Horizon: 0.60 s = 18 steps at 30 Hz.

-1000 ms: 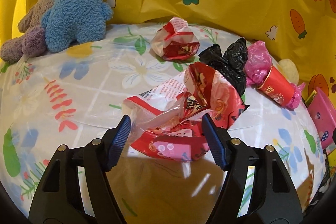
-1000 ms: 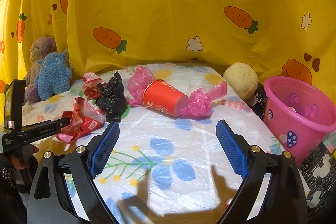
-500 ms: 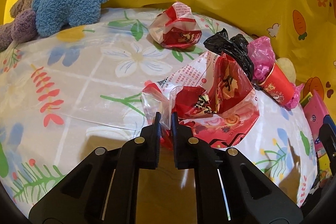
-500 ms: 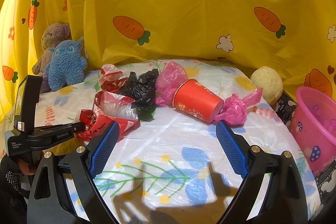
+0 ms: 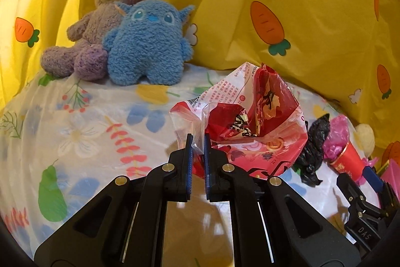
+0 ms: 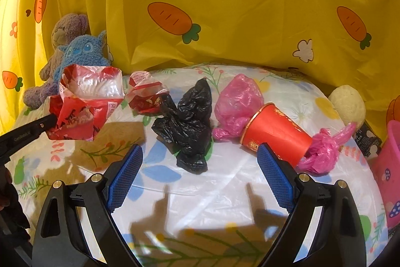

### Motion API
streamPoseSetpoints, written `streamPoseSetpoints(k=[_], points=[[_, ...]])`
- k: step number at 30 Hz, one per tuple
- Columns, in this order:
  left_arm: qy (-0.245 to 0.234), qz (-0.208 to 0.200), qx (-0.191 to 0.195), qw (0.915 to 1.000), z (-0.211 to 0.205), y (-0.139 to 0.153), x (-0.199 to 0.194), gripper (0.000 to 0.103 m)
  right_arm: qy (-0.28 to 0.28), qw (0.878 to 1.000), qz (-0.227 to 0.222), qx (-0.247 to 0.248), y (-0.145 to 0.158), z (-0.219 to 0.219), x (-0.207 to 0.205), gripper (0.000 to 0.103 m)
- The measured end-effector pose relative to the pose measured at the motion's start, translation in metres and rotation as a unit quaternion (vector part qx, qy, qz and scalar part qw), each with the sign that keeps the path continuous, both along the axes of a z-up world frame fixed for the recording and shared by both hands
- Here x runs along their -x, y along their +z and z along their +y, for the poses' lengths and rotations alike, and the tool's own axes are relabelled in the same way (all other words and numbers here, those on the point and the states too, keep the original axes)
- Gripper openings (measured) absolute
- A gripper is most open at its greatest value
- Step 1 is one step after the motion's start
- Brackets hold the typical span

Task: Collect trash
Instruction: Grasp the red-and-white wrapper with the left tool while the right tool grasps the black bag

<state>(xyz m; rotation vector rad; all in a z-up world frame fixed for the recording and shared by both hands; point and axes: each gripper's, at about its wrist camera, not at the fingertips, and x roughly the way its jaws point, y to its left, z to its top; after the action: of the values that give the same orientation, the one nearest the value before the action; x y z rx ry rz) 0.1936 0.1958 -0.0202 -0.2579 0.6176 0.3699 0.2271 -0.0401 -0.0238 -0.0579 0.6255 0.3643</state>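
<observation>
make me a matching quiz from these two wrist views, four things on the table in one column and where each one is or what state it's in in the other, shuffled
Things
1. big red wrapper
2. red paper cup
3. black bag
4. blue plush toy

Places or states
A. lying on its side between two pink bags
B. pinched in the left gripper, lifted off the tablecloth
C. crumpled on the tablecloth, ahead of the open right gripper
D. upright against the purple bear, by the yellow curtain

Pairs: 1-B, 2-A, 3-C, 4-D
</observation>
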Motion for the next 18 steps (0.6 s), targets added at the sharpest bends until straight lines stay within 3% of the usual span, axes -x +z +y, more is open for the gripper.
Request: streamPoseSetpoints(k=[3, 11, 18], points=[[0.002, 0.003, 0.023, 0.9997, 0.009, -0.013, -0.007, 0.007, 0.002, 1.0, 0.011, 0.011, -0.007, 0.009, -0.017, 0.086], [-0.007, 0.019, 0.04, 0.999, 0.009, -0.033, -0.015, 0.007, -0.001, 0.999, 0.037, 0.02, -0.02, 0.023, -0.052, 0.079], [-0.01, 0.024, 0.054, 0.9982, 0.011, -0.037, -0.015, 0.007, 0.01, 0.997, 0.074, 0.024, -0.034, 0.033, -0.071, 0.061]])
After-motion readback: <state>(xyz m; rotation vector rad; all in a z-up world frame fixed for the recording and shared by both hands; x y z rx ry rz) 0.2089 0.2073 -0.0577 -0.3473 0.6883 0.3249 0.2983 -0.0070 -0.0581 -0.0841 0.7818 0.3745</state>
